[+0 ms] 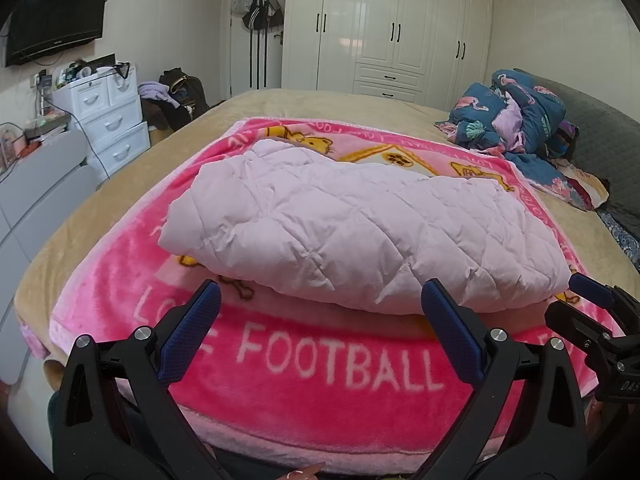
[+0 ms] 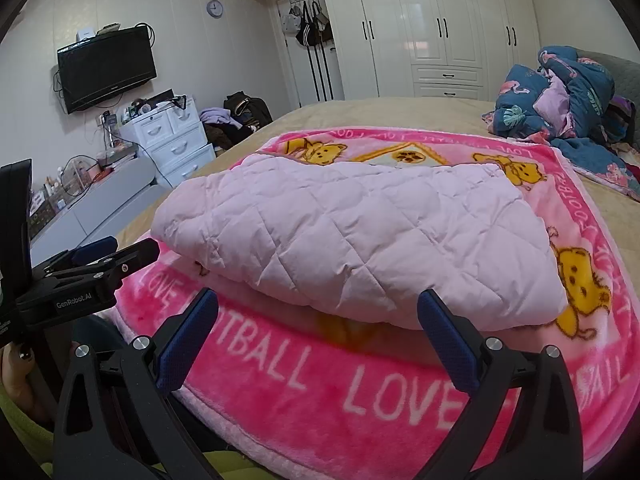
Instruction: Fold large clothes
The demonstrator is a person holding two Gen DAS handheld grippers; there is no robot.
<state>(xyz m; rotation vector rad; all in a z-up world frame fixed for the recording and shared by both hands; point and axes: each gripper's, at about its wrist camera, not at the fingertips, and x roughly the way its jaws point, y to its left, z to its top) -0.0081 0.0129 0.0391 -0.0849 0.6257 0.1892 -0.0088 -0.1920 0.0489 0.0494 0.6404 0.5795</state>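
Observation:
A pale pink quilted garment [image 1: 340, 224] lies folded into a thick rectangle on a bright pink cartoon blanket [image 1: 320, 364] spread on the bed. It also shows in the right wrist view [image 2: 352, 240], on the same blanket [image 2: 400, 396]. My left gripper [image 1: 320, 296] is open and empty, just short of the garment's near edge. My right gripper [image 2: 318, 302] is open and empty, also just short of the near edge. The right gripper shows at the right edge of the left wrist view [image 1: 592, 308]. The left gripper shows at the left of the right wrist view [image 2: 112, 254].
A rumpled blue flamingo-print quilt [image 1: 516, 120] lies at the bed's far right by a grey headboard [image 1: 604, 140]. The tan bed sheet [image 1: 340, 104] stretches beyond the blanket. White drawers [image 1: 108, 120], a wall TV [image 1: 56, 20] and white wardrobes [image 1: 392, 28] stand around the bed.

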